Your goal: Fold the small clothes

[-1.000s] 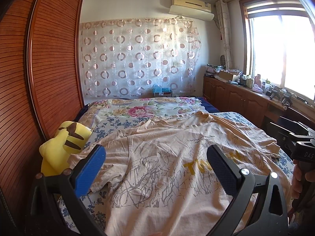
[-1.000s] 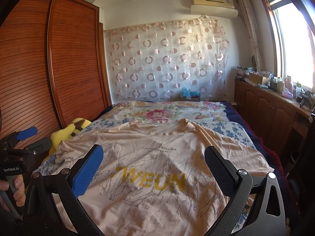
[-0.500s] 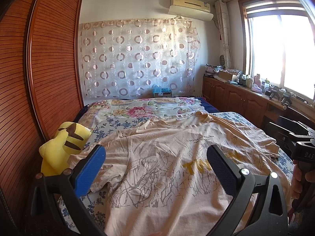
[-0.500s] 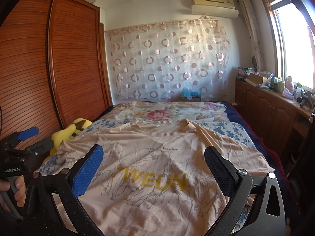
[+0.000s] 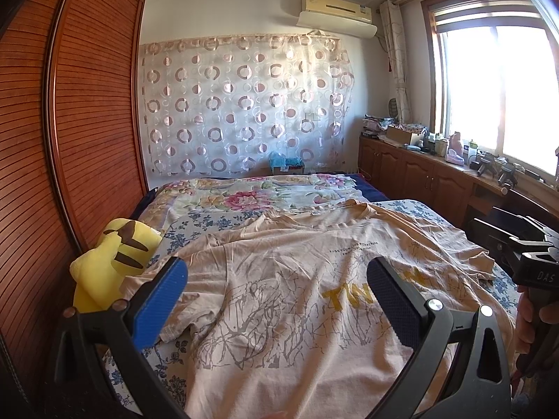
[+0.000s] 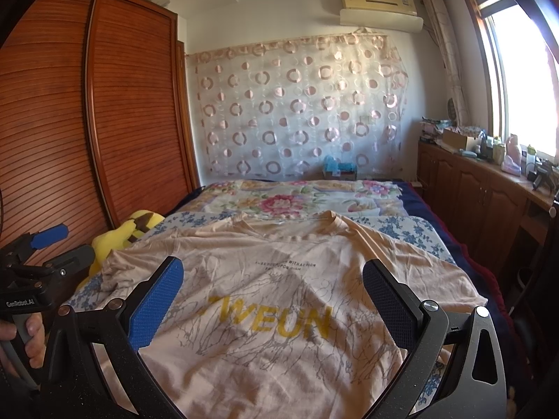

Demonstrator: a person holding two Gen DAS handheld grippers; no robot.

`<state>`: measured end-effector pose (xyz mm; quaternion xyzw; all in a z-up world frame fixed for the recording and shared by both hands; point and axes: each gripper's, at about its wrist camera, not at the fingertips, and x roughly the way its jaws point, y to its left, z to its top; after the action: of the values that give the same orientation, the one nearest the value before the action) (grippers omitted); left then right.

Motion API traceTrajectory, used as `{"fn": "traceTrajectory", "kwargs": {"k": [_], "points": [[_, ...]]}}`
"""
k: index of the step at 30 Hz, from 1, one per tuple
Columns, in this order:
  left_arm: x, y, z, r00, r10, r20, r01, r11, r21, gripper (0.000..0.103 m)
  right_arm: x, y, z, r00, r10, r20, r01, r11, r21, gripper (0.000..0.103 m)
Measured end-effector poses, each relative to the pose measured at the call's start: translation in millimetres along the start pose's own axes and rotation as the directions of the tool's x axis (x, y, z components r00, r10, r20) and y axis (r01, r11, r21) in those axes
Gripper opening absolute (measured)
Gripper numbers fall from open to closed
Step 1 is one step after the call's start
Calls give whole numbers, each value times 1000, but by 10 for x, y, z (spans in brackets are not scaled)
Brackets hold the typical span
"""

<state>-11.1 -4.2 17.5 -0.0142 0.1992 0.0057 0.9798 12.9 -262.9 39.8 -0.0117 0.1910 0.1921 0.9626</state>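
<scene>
Peach T-shirt (image 6: 279, 279) flat on bed (image 6: 412, 230) (unfolded) — left gripper (image 5: 276, 300), right gripper (image 6: 272, 296) both released, holding nothing.

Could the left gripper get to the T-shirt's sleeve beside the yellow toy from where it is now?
Probably yes. The left gripper is open above the peach T-shirt, and the sleeve lies flat on the bed just ahead of its blue finger. Nothing covers the sleeve; the yellow plush toy sits beside it.

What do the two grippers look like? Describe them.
Both are alike: the left gripper and right gripper have black angular frames with silver bolts and two textured pads, one bright blue, one dark. White lettering marks each body. No cables or sleeves show.
</scene>
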Motion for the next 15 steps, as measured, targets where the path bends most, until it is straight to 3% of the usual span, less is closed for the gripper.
{"fn": "traceTrajectory", "kwargs": {"k": [15], "points": [[-4, -6, -7, 1000, 0, 0, 0, 1000, 1, 103, -14, 0, -4, 1000, 0, 1, 0, 1000, 1, 103]]}}
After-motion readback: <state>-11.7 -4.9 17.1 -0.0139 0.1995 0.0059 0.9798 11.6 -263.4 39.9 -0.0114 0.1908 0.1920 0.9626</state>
